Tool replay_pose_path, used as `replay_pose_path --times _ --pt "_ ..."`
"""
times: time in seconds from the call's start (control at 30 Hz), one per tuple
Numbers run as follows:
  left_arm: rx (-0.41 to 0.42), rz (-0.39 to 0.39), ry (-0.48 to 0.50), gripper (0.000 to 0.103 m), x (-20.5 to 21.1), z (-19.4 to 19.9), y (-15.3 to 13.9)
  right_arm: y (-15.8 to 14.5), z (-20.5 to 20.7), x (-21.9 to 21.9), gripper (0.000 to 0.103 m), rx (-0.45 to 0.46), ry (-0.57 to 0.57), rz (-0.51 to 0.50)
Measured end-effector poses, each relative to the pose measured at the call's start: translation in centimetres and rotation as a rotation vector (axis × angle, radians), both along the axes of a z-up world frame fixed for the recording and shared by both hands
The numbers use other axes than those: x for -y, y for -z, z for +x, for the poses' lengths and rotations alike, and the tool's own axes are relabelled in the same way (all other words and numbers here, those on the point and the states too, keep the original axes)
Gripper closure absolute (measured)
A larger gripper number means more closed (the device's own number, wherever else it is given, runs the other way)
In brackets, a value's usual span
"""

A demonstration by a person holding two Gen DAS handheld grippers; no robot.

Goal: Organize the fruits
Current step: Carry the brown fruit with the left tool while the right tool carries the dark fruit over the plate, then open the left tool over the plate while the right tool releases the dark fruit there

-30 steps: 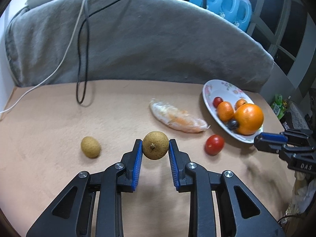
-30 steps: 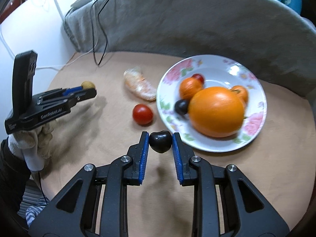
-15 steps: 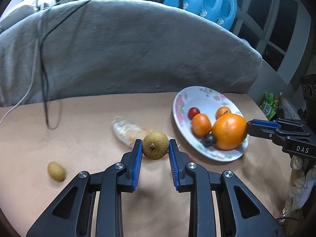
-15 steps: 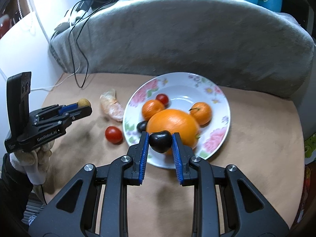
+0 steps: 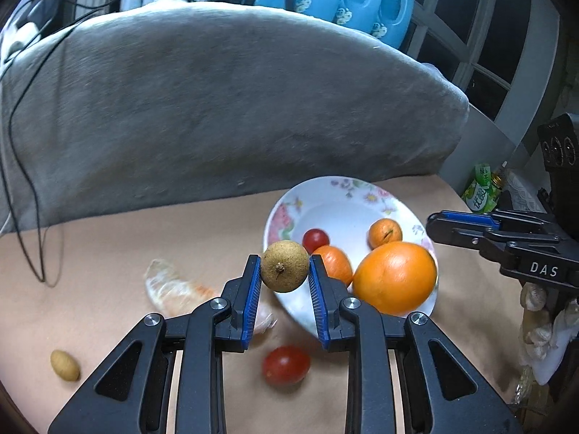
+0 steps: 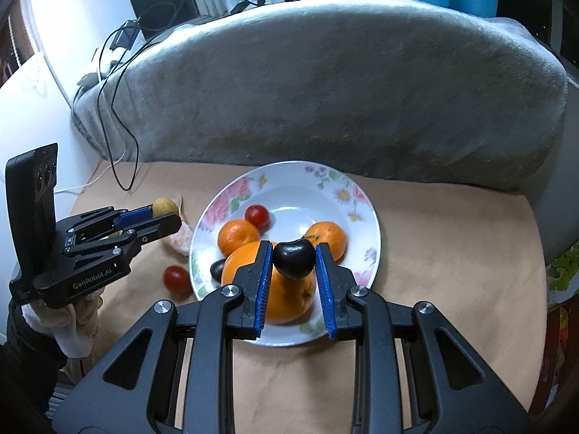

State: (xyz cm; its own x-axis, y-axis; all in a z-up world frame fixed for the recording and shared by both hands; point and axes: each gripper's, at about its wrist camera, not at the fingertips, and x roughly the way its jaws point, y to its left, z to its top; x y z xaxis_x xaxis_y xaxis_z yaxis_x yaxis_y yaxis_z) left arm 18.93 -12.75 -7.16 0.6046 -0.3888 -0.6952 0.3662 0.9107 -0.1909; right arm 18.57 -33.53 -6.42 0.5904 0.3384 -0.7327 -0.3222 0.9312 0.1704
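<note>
Desk (image 6: 452, 238): a floral plate (image 6: 365, 209) is seen near its centre.
Plate: a big orange (image 6: 289, 300), two small oranges, a red tomato and a dark fruit are already gathered in it.
Left gripper (image 5: 284, 282): fingers are pinched on a brown longan (image 5: 284, 266), held at the plate's 8 o'clock edge.
Right gripper (image 6: 294, 271): fingers are clamped on a dark cherry (image 6: 294, 258) above the plate.
Left to do: a peeled orange piece (image 5: 173, 289), a second tomato (image 5: 286, 364) and a small tan fruit (image 5: 65, 365), all at the plate's 7 to 9 o'clock.

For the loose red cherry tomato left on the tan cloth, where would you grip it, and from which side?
Grip the red cherry tomato across its round middle, coming from above. It lies alone on the tan cloth, apart from the flowered plate, so both sides look free.
</note>
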Motion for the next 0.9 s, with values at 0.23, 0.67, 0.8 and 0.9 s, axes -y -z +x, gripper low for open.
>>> replay_pose_path --times 0.23,0.67,0.8,0.9 --pt "0.010 0.002 0.026 0.078 1.7 0.7 0.0 0.2 1.5 0.1 0.078 -0.004 0.006 -0.007" --pt "0.000 0.006 0.058 0.078 2.9 0.9 0.3 0.9 3.6 0.8 0.078 -0.030 0.027 0.002" --pt "-0.004 0.001 0.064 0.078 2.9 1.0 0.3 0.9 3.8 0.9 0.078 -0.038 0.029 0.008" --pt "-0.005 0.002 0.070 0.078 3.0 0.9 0.3 0.9 3.7 0.9 0.078 -0.036 0.032 0.012"
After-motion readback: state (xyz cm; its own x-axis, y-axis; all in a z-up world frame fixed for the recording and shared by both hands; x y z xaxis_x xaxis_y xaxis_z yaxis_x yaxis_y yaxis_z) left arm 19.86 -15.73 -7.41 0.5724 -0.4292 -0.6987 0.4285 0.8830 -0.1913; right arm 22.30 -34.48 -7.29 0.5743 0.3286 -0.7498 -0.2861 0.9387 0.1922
